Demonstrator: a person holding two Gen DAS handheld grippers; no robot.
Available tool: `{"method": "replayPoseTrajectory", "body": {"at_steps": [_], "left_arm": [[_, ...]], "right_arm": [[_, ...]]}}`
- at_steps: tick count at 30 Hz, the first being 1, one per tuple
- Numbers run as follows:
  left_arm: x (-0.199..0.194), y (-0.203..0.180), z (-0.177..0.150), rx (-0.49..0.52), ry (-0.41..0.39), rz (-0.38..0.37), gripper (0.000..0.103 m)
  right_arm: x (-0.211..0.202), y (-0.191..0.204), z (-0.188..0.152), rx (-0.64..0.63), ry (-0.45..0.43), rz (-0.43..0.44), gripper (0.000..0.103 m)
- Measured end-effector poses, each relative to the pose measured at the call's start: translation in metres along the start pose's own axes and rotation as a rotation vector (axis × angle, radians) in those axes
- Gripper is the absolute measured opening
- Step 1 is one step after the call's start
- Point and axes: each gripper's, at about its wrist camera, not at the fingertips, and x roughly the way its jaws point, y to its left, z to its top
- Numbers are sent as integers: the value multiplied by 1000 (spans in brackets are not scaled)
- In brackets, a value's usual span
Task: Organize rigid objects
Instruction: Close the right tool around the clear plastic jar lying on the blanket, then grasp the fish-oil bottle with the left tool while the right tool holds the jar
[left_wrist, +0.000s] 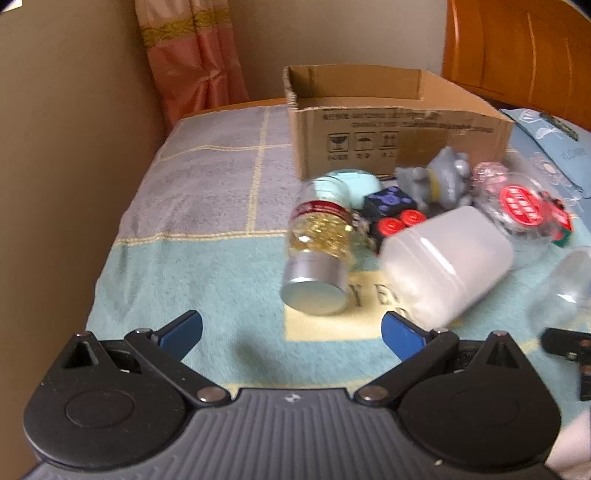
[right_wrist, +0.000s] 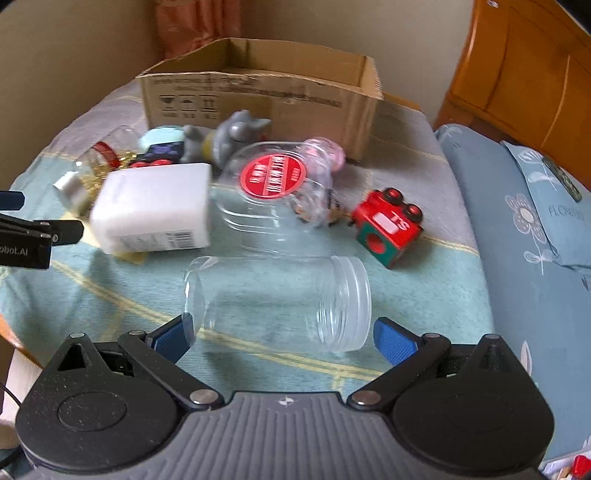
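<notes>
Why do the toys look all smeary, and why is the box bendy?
Left wrist view: motion blur smears the grey toy animal and white bottle; the left gripper stays sharp. Right wrist view: the clear jar and red toy block are softly blurred. Both views: the fisheye lens curves the cardboard box edges; daylight is soft, with a few glints on the plastic.

Room, daylit, soft and even. Wall (left_wrist: 66, 147): plain beige, far left of the left jaws. Curtain (left_wrist: 192, 55): pink with 1 yellow-green patterned band, hanging in the corner ahead of the left jaws. Wooden furniture (right_wrist: 524, 74): orange-brown, panelled, ahead and right of the right jaws. Towel cover (left_wrist: 207, 177): grey and pale blue blocks, cream lines, spread beneath both jaws. Bedding (right_wrist: 517, 236): blue, white flower print, right of the right jaws.
</notes>
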Motion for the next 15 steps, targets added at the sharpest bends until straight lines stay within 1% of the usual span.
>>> {"method": "replayPoseTrajectory", "body": {"at_steps": [3,7,11,15], "left_arm": [[8,8,4,-18,-8,24,102],[12,21,7,-49,-15,33,102],[15,32,7,-56,-17,65,102],[21,44,10,-65,-9,103,102]], "right_arm": [[4,-5,0,11,4,2,103],[8,-6,-4,3,9,8,103],[10,-12,-5,35,11,38,103],[9,-14,-9,40,-14,53,103]]}}
